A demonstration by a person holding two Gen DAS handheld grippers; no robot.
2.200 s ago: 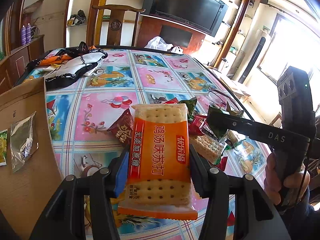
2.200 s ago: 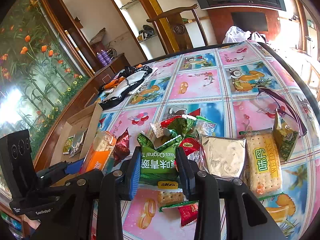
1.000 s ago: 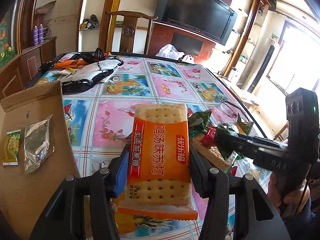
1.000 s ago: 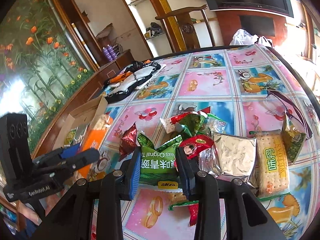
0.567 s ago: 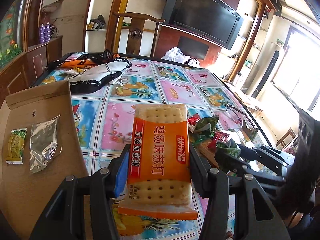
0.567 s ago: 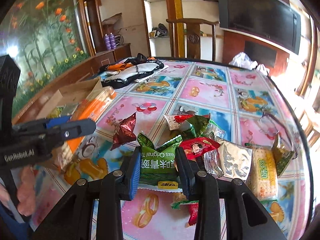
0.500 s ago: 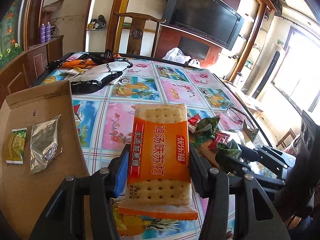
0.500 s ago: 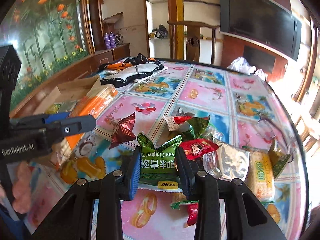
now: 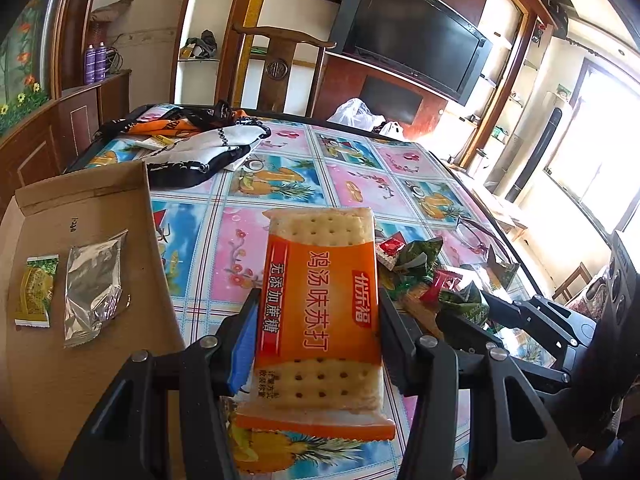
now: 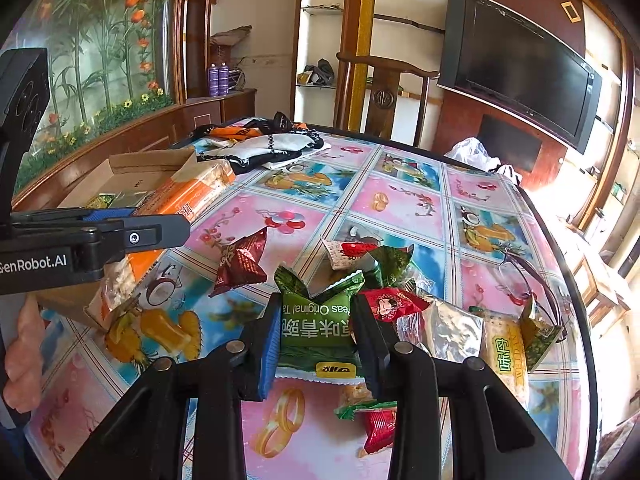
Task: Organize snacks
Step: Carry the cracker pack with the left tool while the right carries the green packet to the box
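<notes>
Orange cracker packet (image 9: 320, 312), clear-ended, pale perforated crackers visible, red side stripe.

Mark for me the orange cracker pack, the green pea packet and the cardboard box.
orange cracker pack (image 9: 320, 300), left wrist view, orange label.
green pea packet (image 10: 316, 326), right wrist view, printed front.
cardboard box (image 9: 92, 216), left wrist view, bare flap.

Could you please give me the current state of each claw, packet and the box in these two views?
Left claw: shut on the orange cracker packet.
Orange cracker packet: held off the table, beside the box.
Right claw: shut on the green pea packet.
Green pea packet: gripped, above the snack pile.
Cardboard box: open, holding two packets.
Silver packet: lying flat in the box.
Yellow-green packet: lying flat in the box.
Television: off.
</notes>
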